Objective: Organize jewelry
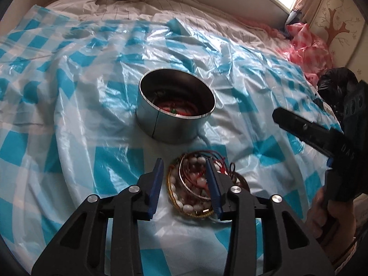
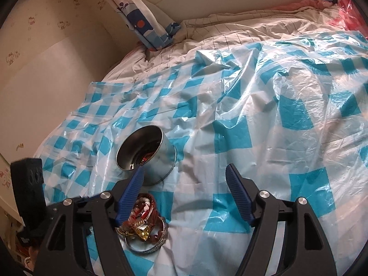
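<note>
A pile of jewelry [image 1: 195, 188] lies on the blue-and-white checked plastic sheet: white bead strings, a silver bangle, red cords. My left gripper [image 1: 185, 179] is open, its jaws hanging just over the pile and empty. A round metal tin [image 1: 174, 105] stands beyond the pile with red jewelry inside. In the right wrist view the pile [image 2: 145, 227] lies at lower left with a yellow pendant and a bangle, and the tin [image 2: 147, 154] stands behind it. My right gripper [image 2: 185, 191] is open and empty, to the right of the pile; it also shows in the left wrist view [image 1: 306, 131].
The plastic sheet [image 1: 80, 115] covers a bed with a striped beige quilt [image 2: 241, 27]. A pink plastic sheet [image 1: 306, 46] is bunched at the far right. A blue patterned curtain [image 2: 142, 23] hangs by the wall. A wall runs along the bed's left side.
</note>
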{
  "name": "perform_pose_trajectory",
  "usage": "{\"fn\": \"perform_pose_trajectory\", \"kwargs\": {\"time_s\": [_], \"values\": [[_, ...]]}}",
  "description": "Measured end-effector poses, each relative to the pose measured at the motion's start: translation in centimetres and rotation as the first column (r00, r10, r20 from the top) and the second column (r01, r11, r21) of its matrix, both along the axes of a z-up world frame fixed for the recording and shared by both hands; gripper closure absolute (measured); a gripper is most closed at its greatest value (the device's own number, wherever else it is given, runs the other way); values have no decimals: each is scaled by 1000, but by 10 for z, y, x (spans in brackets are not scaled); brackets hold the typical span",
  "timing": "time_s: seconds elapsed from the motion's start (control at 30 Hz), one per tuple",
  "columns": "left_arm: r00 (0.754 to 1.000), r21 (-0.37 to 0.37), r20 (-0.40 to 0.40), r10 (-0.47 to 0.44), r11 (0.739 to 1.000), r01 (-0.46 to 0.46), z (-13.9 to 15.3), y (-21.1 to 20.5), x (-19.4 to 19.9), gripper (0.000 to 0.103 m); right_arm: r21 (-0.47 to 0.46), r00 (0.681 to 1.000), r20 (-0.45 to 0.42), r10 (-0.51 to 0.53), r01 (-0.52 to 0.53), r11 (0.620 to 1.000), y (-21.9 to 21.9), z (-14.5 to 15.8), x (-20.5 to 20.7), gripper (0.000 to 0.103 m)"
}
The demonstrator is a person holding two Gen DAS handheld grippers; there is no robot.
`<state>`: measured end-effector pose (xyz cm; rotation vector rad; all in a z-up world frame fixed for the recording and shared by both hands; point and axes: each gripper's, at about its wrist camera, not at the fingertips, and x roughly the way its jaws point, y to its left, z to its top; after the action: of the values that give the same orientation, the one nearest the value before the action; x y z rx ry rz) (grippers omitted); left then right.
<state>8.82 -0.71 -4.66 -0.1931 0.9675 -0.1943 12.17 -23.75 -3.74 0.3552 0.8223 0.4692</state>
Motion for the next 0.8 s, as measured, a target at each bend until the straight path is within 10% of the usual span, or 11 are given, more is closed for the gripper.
{"fn": "perform_pose_trajectory", "kwargs": {"time_s": [0.47,0.8], "values": [[999,63,-34,-30,998,32,-11,-11,2,98,16,1000,0,17,-17,1000,5,-2,3,31],[999,-110,-38,-22,994,18,-3,18,2,101,-5,1000,-16,16,-16,1000,7,-5,5,30]]}}
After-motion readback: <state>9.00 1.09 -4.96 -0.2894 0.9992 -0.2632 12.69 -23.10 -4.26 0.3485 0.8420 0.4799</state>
